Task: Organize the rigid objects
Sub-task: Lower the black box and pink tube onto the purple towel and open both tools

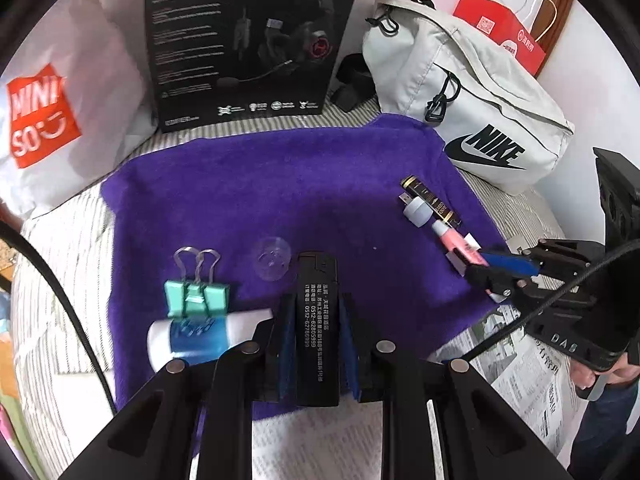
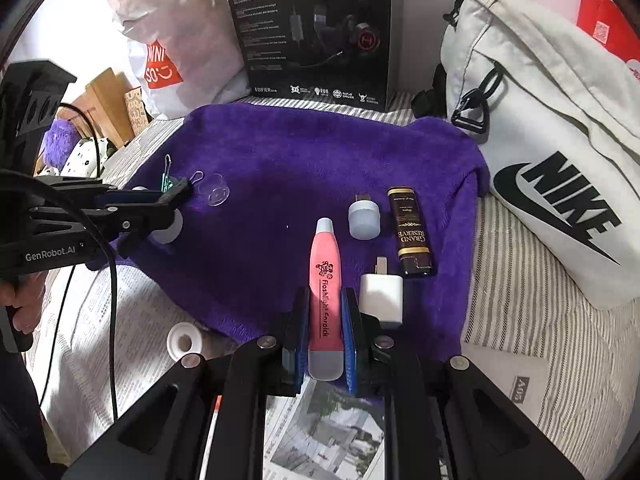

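From the left wrist, we are gripping a black lighter (image 1: 317,330) in the left claw (image 1: 316,312), its long axis running straight ahead along the fingers, over the purple towel (image 1: 304,184). A green binder clip (image 1: 196,298) is lying just left.

From the right wrist, we are clamping a pink flashlight (image 2: 325,300) lengthwise in the right claw (image 2: 325,320). A white charger (image 2: 381,294) is sitting just beside it on the right, a brown lighter (image 2: 409,232) farther on. The towel is covering a striped bed (image 2: 520,280), with bags behind.

White tube (image 1: 208,340) blurred, partly behind green binder clip (image 1: 196,298) and gripper.
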Demonstrator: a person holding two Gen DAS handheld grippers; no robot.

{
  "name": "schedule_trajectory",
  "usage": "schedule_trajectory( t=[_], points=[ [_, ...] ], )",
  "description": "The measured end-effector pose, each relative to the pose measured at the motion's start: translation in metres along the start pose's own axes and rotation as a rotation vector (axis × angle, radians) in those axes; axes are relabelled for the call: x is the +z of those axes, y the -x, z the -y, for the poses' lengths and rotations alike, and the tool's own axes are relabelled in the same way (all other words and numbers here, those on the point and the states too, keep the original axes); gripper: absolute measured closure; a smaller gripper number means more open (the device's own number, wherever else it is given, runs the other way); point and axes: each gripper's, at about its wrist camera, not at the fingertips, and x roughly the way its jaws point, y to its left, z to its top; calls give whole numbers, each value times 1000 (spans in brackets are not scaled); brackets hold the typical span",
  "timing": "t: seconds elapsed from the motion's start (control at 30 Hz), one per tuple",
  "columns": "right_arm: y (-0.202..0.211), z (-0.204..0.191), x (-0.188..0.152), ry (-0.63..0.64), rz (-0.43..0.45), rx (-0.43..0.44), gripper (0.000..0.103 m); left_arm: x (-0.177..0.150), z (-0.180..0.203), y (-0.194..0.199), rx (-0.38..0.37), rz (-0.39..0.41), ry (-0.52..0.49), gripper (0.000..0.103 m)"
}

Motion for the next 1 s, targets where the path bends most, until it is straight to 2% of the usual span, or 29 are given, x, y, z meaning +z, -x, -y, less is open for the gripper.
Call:
schedule_trajectory(
  t=[0.43,1.0],
  points=[
    [-27,-3,8,29,-47,20,88,11,-5,-36,-1,-63,-4,82],
    [-42,4,14,42,-66,5,88,26,-7,-46,26,-85,-25,82]
  ],
)
